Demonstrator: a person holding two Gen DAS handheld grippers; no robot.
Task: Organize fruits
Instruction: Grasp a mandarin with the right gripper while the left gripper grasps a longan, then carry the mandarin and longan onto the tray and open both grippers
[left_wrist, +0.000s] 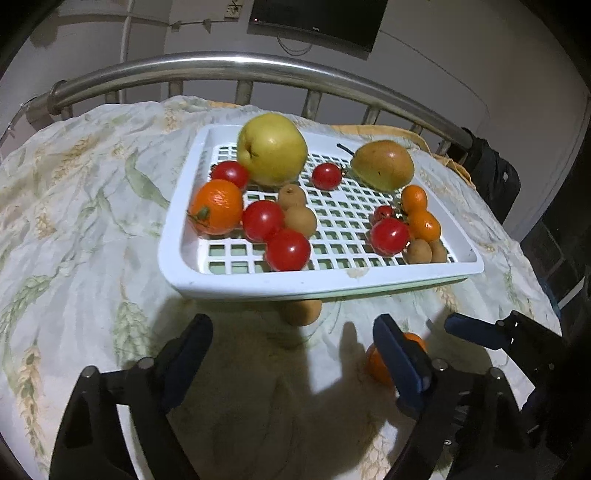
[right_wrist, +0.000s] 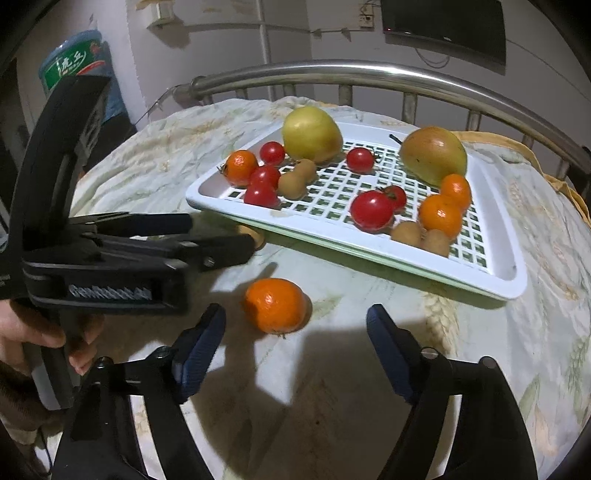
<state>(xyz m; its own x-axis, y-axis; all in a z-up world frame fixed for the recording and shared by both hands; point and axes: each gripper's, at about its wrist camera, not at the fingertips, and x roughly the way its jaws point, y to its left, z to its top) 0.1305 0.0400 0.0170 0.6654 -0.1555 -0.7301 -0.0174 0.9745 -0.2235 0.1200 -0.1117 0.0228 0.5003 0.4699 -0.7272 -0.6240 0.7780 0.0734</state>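
A: Start close in. What's the right claw (right_wrist: 295, 332) doing?

B: Jaws apart, nothing in them. A loose orange (right_wrist: 275, 304) lies on the cloth (right_wrist: 369, 369) just past the tips, at about eleven o'clock of the gap, nearer the left finger (right_wrist: 201, 341). It's roundish, so no long axis to line up with.

A: And the left claw (left_wrist: 291, 343)?

B: Also parted and empty. From its own camera that orange (left_wrist: 376, 360) sits at three o'clock, half hidden behind its right finger (left_wrist: 400, 360). Ahead at twelve is a small brown fruit (left_wrist: 303, 312), tucked under the tray's (left_wrist: 295, 286) near edge.

A: So which hand takes which?

B: I'd judge the right hand is nearer the orange and the left is nearer the brown fruit. Both claws pitch downward at the cloth, side by side.

A: Farther back?

B: The white tray holds tomatoes, oranges, brown fruits, an apple (left_wrist: 271, 149) and a pear (left_wrist: 382, 166).
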